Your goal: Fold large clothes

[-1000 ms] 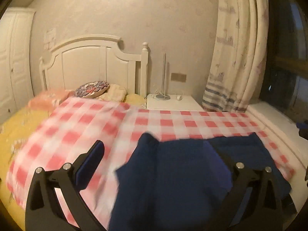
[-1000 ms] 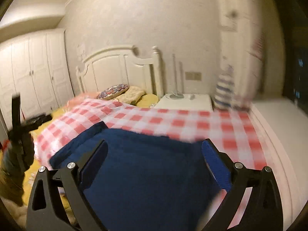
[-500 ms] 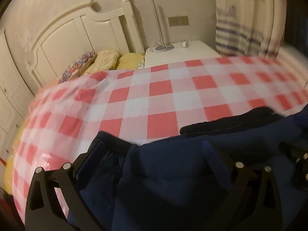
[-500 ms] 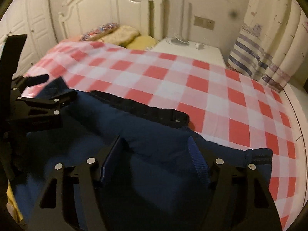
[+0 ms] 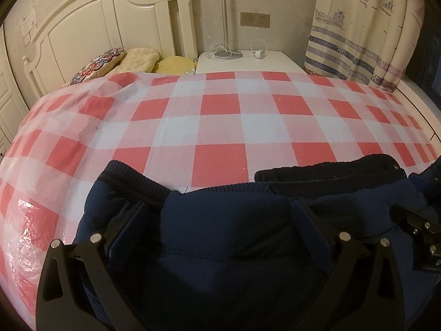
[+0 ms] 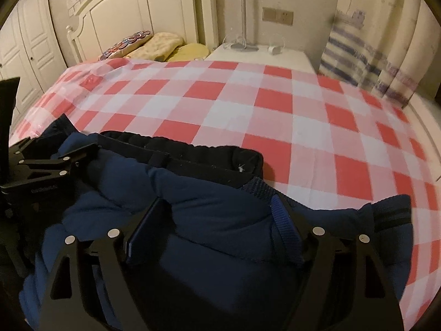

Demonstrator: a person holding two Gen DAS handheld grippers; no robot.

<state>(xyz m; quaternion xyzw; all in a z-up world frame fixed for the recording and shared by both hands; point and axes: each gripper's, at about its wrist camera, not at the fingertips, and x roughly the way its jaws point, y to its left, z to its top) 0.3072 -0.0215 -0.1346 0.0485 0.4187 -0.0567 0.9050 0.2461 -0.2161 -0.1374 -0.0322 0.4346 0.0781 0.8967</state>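
A puffy navy jacket [image 5: 234,251] [image 6: 209,251] lies on the near part of the red-and-white checked bed cover [image 5: 220,110] [image 6: 275,96], its black inner collar band [image 5: 325,171] [image 6: 179,154] turned up along the far edge. My left gripper [image 5: 217,215] stands wide open, pushed down into the jacket with a broad hump of fabric between its fingers. My right gripper [image 6: 216,218] pinches a narrower bulge near a ribbed cuff [image 6: 259,189]; its jaws are opening slightly, and the pads still touch the fabric. Each gripper shows in the other's view [image 6: 46,165] [image 5: 419,229].
A white headboard [image 5: 91,27] and several pillows [image 5: 118,60] are at the far left. A white nightstand [image 5: 248,60] with a lamp base and charger stands beyond the bed. A patterned curtain [image 5: 363,35] hangs at right, and wardrobe doors [image 6: 30,52] at left.
Both grippers dropped and tipped down toward the bed. The jacket came down with them and now rests on the cover. The right jaws narrowed around a fold.
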